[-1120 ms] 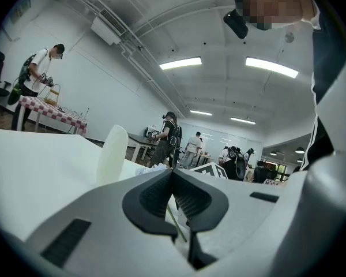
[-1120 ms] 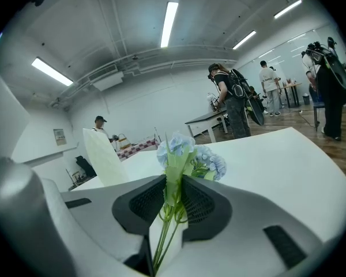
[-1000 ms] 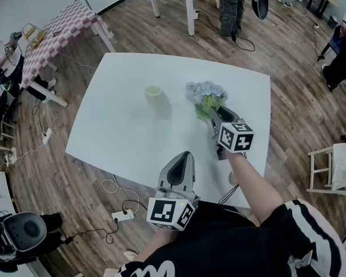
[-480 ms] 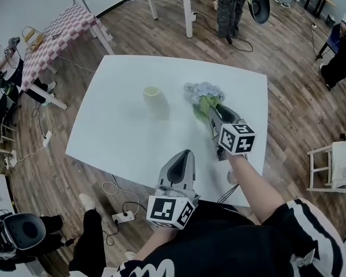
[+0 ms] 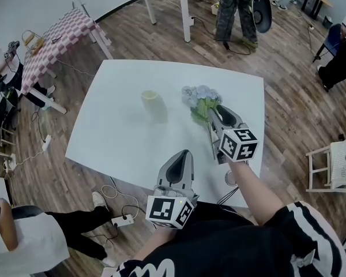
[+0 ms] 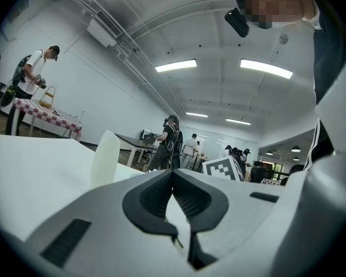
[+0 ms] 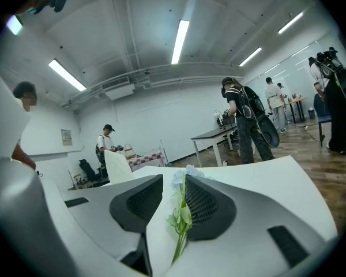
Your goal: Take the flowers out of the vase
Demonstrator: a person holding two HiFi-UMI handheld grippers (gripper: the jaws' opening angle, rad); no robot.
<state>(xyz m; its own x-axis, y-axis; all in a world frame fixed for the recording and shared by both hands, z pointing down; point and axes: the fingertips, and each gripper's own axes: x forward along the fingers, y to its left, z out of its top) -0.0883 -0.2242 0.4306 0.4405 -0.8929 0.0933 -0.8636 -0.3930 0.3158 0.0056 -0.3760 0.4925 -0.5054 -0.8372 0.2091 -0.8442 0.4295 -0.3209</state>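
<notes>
A checkered table [image 5: 57, 39] stands left of the white table [image 5: 115, 137].

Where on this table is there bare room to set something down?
The table is bare left of the vase, along the far edge behind it, and across the near-left corner. Crowded: the right side around the flowers, with only a small gap between them and the vase.

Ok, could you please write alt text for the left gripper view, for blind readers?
The left tool, its jaws closed on nothing, points level across a white table. A pale vase stands ahead on the left; people stand in the bright room behind.
</notes>
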